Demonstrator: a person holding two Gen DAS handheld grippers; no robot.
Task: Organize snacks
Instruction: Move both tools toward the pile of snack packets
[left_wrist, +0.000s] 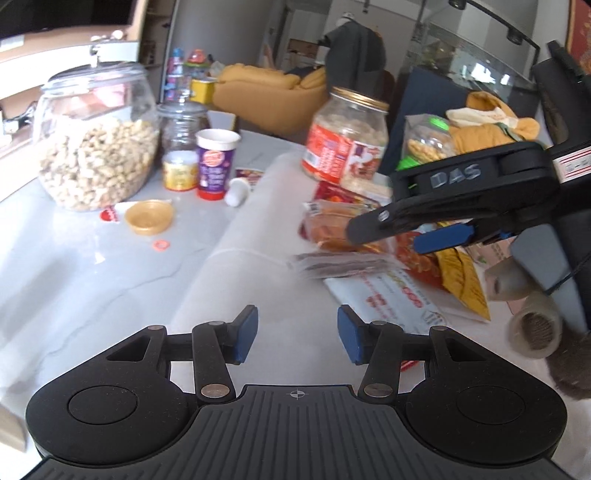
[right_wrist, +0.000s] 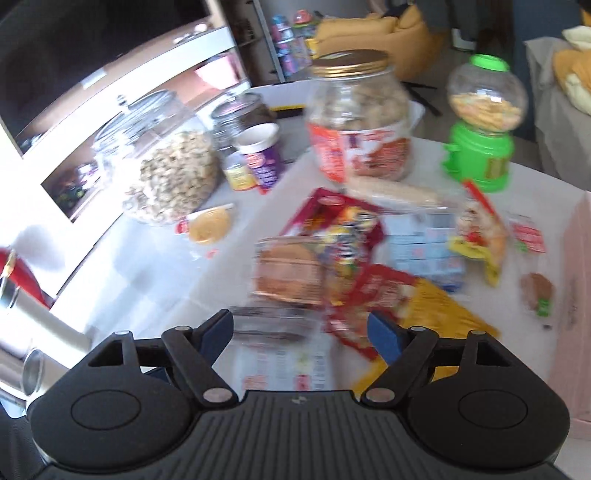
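Two grippers hover over a cluttered desk (left_wrist: 92, 258), and neither holds anything: the left gripper (left_wrist: 297, 338) has its fingers spread over bare desk surface, and the right gripper (right_wrist: 301, 330) is likewise released, poised above the heap of snack packets (right_wrist: 343, 243).

The job looks barely begun, in the reaching stage. In the right wrist view the packets lie jumbled at 12 o'clock from the fingers, a clear-wrapped pastry pack (right_wrist: 288, 275) nearest, red and yellow bags overlapping behind it (motion blur hides their labels). The gold-lidded jar (right_wrist: 360, 118) stands beyond at 12 o'clock, the green candy dispenser (right_wrist: 480, 144) at 1 o'clock, the big glass jar of nuts (right_wrist: 170, 170) at 10 o'clock. In the left wrist view the right gripper (left_wrist: 391, 236) shows at 2 o'clock, its tips low over the pile.

Next, I judge, the right fingers need to settle on one packet's edge and close without dragging its neighbours; thin film will crumple and slip, so a firm pinch on a seam seems wise.
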